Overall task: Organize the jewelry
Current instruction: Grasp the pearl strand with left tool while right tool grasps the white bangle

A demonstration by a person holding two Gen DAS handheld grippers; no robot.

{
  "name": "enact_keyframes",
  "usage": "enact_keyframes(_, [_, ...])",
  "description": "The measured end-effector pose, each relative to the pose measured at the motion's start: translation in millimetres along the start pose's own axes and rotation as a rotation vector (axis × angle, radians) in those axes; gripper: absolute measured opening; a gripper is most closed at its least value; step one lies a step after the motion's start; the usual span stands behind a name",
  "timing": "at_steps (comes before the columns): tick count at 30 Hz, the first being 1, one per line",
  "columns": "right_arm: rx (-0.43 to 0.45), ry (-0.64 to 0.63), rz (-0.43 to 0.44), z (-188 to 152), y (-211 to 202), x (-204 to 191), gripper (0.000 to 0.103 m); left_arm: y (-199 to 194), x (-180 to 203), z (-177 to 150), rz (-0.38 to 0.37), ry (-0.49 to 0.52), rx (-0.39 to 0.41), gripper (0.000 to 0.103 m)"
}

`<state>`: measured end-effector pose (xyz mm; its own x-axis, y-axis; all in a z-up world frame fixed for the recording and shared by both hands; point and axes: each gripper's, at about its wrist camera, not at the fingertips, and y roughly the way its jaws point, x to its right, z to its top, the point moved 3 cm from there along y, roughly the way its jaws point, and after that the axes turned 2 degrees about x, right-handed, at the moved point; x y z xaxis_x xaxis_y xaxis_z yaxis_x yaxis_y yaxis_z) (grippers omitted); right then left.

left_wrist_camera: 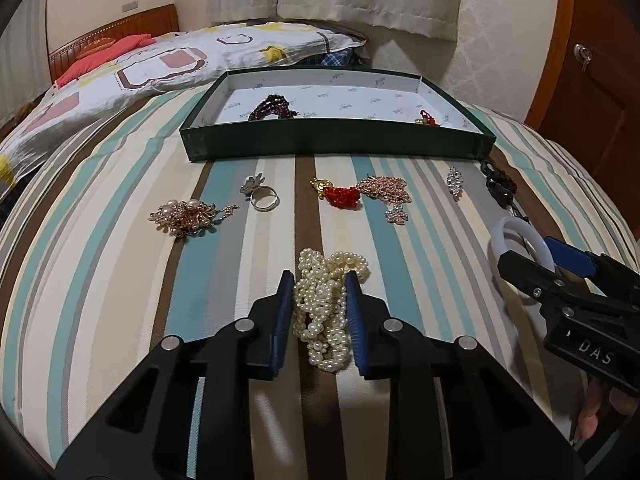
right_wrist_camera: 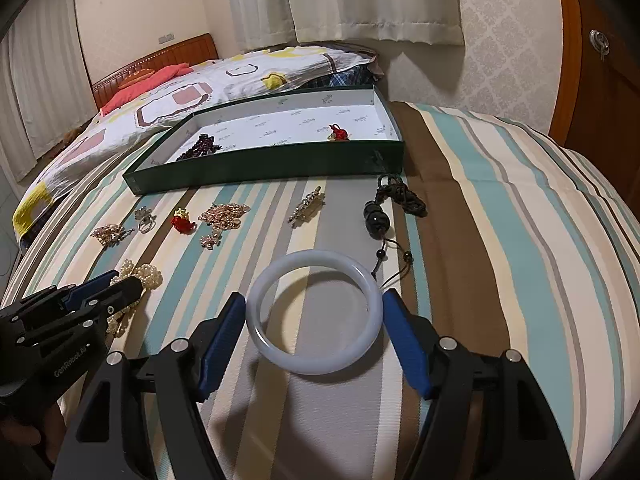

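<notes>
A heap of white pearl strands (left_wrist_camera: 326, 308) lies on the striped bed between the blue pads of my left gripper (left_wrist_camera: 320, 280); the pads press its sides. It also shows in the right wrist view (right_wrist_camera: 138, 276). A pale white bangle (right_wrist_camera: 314, 312) lies flat between the fingers of my right gripper (right_wrist_camera: 314, 300), which is open around it, pads close to its rim. The green tray (left_wrist_camera: 332, 142) with a white floor stands beyond, holding a dark red bead bracelet (left_wrist_camera: 272, 106) and a small red and gold piece (left_wrist_camera: 428, 118).
On the bedspread before the tray lie a gold pearl brooch (left_wrist_camera: 186, 216), a silver ring (left_wrist_camera: 262, 196), a red tassel charm (left_wrist_camera: 340, 194), a rose-gold chain (left_wrist_camera: 386, 190), a crystal brooch (left_wrist_camera: 455, 182) and a black bead cord (right_wrist_camera: 394, 208). Pillows lie far left.
</notes>
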<state>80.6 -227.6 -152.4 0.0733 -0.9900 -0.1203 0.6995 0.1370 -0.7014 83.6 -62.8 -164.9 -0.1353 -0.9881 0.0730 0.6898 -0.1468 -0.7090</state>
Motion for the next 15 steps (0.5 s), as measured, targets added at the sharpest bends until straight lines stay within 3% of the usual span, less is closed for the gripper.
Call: enact_keyframes(15, [0.028,-0.019,0.006,6,-7,-7,0.068,-17,0,11,-0.002,-0.008,0.065,0.017])
